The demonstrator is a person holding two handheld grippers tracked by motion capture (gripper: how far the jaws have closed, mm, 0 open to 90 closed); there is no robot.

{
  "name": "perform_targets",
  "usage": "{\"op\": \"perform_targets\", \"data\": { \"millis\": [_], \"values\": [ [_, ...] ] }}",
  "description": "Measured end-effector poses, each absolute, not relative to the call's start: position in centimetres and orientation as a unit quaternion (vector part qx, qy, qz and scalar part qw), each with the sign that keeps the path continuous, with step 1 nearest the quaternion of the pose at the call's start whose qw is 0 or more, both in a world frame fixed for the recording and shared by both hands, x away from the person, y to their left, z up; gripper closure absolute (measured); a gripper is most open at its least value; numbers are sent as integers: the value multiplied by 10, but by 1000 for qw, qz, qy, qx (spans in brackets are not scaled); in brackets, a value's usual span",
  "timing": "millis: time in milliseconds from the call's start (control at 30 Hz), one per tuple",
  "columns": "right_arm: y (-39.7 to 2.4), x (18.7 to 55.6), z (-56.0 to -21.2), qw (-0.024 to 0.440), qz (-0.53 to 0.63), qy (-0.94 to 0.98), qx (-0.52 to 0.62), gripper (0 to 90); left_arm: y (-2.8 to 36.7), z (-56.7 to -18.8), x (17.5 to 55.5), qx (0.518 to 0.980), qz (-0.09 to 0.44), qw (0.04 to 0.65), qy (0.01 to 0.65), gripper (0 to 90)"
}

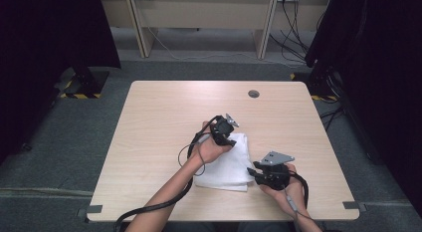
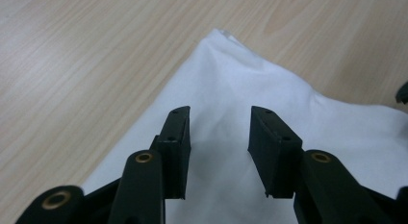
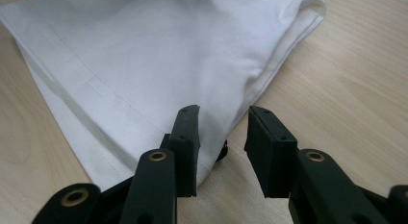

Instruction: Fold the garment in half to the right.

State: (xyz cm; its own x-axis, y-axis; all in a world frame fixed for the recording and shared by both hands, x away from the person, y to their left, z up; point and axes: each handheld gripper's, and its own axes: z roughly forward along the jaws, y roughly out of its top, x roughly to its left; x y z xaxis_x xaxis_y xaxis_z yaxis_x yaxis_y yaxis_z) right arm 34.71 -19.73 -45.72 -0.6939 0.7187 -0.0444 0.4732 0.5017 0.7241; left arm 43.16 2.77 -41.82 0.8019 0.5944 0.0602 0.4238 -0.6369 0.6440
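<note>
On the pale wooden worktop (image 1: 164, 107), toward the middle of its near edge, lies the folded white cotton cloth (image 1: 226, 165). The left claw (image 2: 219, 137) hangs released over the cloth's far part, nothing between its jaws. The right claw (image 3: 221, 137), also released, straddles the near-right hemmed corner; closing there might pinch one layer only, letting the fold fall open.

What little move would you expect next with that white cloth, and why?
Probably the left hand-held gripper should dip and close on the folded white cloth. Its jaws stand open just above the fabric with nothing pinched between them, while the right hand-held gripper waits open at the cloth's near corner, on the wooden table.
</note>
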Motion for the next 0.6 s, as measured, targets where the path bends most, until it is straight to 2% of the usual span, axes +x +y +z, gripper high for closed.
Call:
{"op": "perform_targets", "data": {
  "millis": [33,100,200,367,600],
  "values": [
    [-197,347,-457,173,355,849,351,654,35,-420,419,896,136,318,279,584],
    [-197,347,-459,171,356,849,352,654,35,-420,419,896,136,318,279,579],
    [-196,346,-460,171,354,850,351,654,49,-429,397,898,129,315,278,579],
    [-196,345,-461,171,354,850,351,653,61,-442,380,900,120,310,283,573],
    [-195,345,-461,172,351,851,350,653,66,-450,373,899,114,309,289,567]
  ]
}}
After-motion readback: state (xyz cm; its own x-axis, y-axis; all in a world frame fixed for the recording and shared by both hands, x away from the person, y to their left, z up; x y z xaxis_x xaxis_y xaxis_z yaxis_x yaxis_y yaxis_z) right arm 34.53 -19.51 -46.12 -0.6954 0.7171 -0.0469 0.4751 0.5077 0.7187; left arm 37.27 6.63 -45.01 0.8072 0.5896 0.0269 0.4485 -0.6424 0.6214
